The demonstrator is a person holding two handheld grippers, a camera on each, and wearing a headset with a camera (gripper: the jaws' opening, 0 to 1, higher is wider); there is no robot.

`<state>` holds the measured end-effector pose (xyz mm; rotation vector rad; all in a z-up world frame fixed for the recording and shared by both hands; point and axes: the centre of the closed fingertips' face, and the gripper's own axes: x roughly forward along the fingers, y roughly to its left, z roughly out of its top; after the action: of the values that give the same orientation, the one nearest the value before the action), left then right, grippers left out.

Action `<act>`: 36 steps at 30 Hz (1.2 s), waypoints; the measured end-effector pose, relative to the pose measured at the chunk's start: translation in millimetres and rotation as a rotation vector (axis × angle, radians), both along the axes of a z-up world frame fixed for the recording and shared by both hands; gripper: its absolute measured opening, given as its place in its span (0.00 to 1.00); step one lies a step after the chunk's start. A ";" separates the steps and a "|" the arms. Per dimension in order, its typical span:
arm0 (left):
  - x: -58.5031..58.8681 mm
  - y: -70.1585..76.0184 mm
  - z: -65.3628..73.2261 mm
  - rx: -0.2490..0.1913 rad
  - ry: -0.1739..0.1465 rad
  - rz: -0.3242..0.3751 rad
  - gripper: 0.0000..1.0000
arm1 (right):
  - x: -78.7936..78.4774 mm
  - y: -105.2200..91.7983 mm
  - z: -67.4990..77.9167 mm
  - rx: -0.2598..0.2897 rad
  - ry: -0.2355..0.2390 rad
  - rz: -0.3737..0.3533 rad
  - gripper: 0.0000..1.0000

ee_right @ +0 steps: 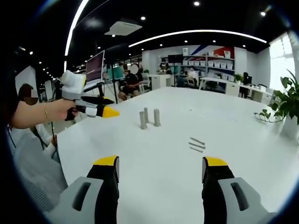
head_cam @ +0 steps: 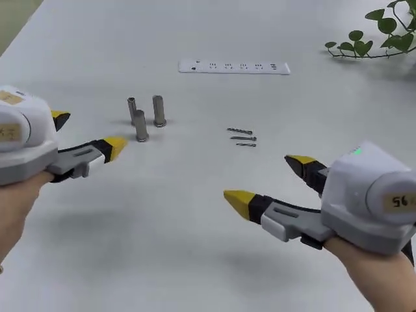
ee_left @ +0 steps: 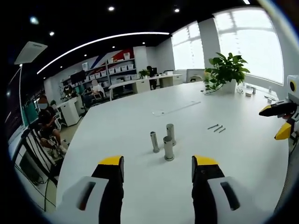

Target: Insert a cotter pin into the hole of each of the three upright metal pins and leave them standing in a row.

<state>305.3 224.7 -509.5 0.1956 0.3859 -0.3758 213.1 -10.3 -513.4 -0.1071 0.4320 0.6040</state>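
Observation:
Three upright metal pins (head_cam: 144,118) stand in a loose cluster left of the table's middle, also seen as metal pins (ee_left: 164,140) and metal pins (ee_right: 149,118). Three small cotter pins (head_cam: 242,137) lie side by side on the table to their right; cotter pins (ee_left: 216,127) and cotter pins (ee_right: 197,144) show them too. My left gripper (head_cam: 88,132) hovers open just left of the metal pins, nothing between its yellow-tipped jaws. My right gripper (head_cam: 270,178) is open and empty, nearer to me than the cotter pins.
A white power strip (head_cam: 234,67) lies flat beyond the pins. A potted plant (head_cam: 377,36) reaches in at the far right corner. The white table (head_cam: 195,227) stretches wide. People sit at desks in the office behind.

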 end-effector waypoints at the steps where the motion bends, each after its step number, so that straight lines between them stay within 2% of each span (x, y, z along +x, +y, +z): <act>1: 4.5 1.7 -0.9 -0.004 -0.001 0.001 0.52 | -0.1 1.0 -0.6 0.003 0.005 0.003 0.70; 5: 17.7 4.2 -5.7 -0.017 -0.001 -0.009 0.48 | -0.3 3.1 -1.9 0.001 0.010 0.015 0.70; 7: 24.9 3.0 -8.0 -0.048 -0.003 -0.021 0.46 | -0.5 3.7 -2.3 -0.004 0.008 0.025 0.70; 11: 40.2 5.3 -15.3 -0.070 0.002 -0.029 0.43 | -1.3 4.1 -3.9 -0.007 0.015 0.040 0.70; 16: 57.4 5.2 -26.4 -0.042 0.014 -0.060 0.40 | -0.7 3.0 -6.1 -0.006 0.028 0.050 0.70; 20: 72.1 4.9 -31.4 -0.039 0.015 -0.080 0.36 | 0.2 1.4 -8.5 -0.011 0.037 0.054 0.70; 25: 88.4 -0.5 -35.9 -0.054 0.015 -0.114 0.34 | 2.2 0.1 -10.4 -0.015 0.047 0.059 0.69; 31: 101.9 -9.8 -40.6 -0.076 0.022 -0.162 0.30 | 5.2 0.3 -11.5 -0.014 0.048 0.063 0.69; 33: 109.9 -14.0 -44.5 -0.110 0.031 -0.175 0.30 | 6.1 0.5 -13.2 -0.012 0.055 0.065 0.69; 36: 114.0 -16.8 -45.9 -0.111 0.033 -0.195 0.29 | 8.0 0.1 -13.4 -0.009 0.052 0.065 0.70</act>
<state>419.2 207.9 -555.4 0.1191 0.3781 -0.5918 221.1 -10.2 -526.8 -0.1141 0.4833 0.6702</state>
